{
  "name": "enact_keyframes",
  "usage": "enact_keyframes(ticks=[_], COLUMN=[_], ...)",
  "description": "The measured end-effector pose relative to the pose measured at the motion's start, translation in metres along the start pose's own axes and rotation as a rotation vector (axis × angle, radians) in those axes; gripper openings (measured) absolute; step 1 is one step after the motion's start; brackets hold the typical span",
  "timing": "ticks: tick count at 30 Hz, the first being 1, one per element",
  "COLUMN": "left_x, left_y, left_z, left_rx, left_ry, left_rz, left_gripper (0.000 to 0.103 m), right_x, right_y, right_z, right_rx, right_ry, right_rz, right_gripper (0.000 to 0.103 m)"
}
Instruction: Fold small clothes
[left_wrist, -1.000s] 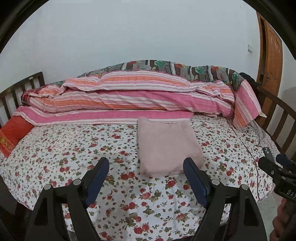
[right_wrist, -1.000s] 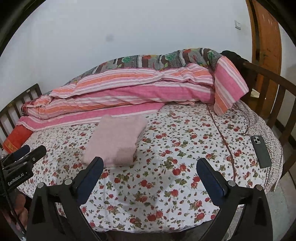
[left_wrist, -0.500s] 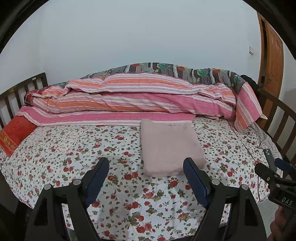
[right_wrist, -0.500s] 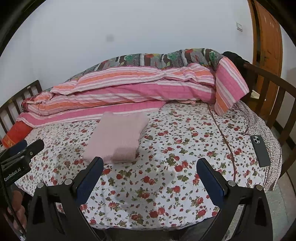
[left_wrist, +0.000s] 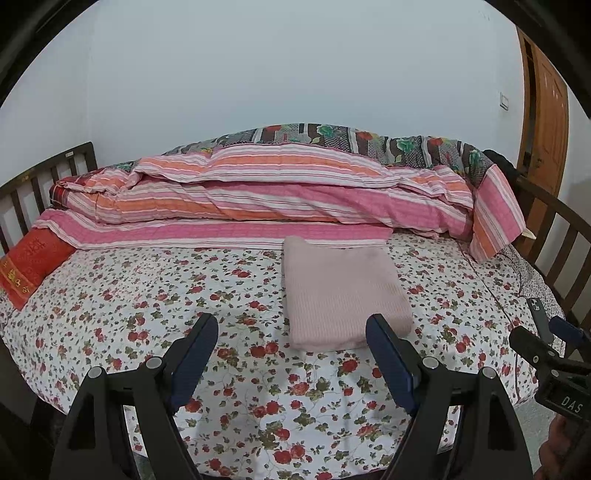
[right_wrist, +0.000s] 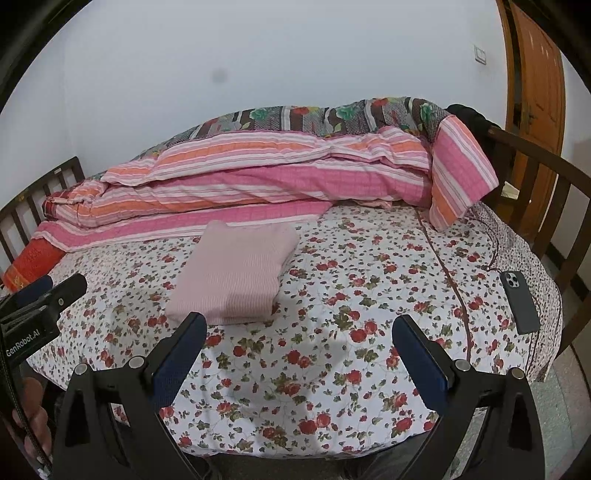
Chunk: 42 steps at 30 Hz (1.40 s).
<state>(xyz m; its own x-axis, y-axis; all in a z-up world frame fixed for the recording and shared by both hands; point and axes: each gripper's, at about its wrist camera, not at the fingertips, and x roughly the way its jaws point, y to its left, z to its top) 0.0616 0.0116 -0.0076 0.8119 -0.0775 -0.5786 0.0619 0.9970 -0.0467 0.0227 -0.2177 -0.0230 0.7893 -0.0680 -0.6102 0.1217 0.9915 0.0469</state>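
A pale pink knit garment (left_wrist: 341, 290) lies folded into a neat rectangle on the floral bedsheet (left_wrist: 147, 295); it also shows in the right wrist view (right_wrist: 236, 273). My left gripper (left_wrist: 291, 328) is open and empty, held back from the garment's near edge over the front of the bed. My right gripper (right_wrist: 297, 325) is open and empty, to the right of the garment and apart from it. Each gripper shows at the edge of the other's view.
A rolled pink and orange striped quilt (left_wrist: 258, 192) lies along the back of the bed. A red cushion (left_wrist: 29, 262) sits at the left. A phone (right_wrist: 519, 301) with a cable lies near the right edge. Dark wooden bed rails (right_wrist: 532, 177) stand at both ends.
Both grippers have pulled back and up from the bed, so the folded garment looks farther off. The garment has not moved. Both stay open.
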Motion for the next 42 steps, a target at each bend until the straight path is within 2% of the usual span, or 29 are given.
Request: enact_keyframes(ticks=[42], left_x=[-0.004], left_y=[-0.005], left_z=[0.001], left_rx=[-0.006], left_ry=[-0.006], left_rz=[-0.006], left_gripper=[0.081], right_x=[-0.011], right_y=[-0.001], right_z=[0.003], right_rx=[-0.007], right_ry=[-0.021], right_rz=[0.0], right_gripper=[0.099])
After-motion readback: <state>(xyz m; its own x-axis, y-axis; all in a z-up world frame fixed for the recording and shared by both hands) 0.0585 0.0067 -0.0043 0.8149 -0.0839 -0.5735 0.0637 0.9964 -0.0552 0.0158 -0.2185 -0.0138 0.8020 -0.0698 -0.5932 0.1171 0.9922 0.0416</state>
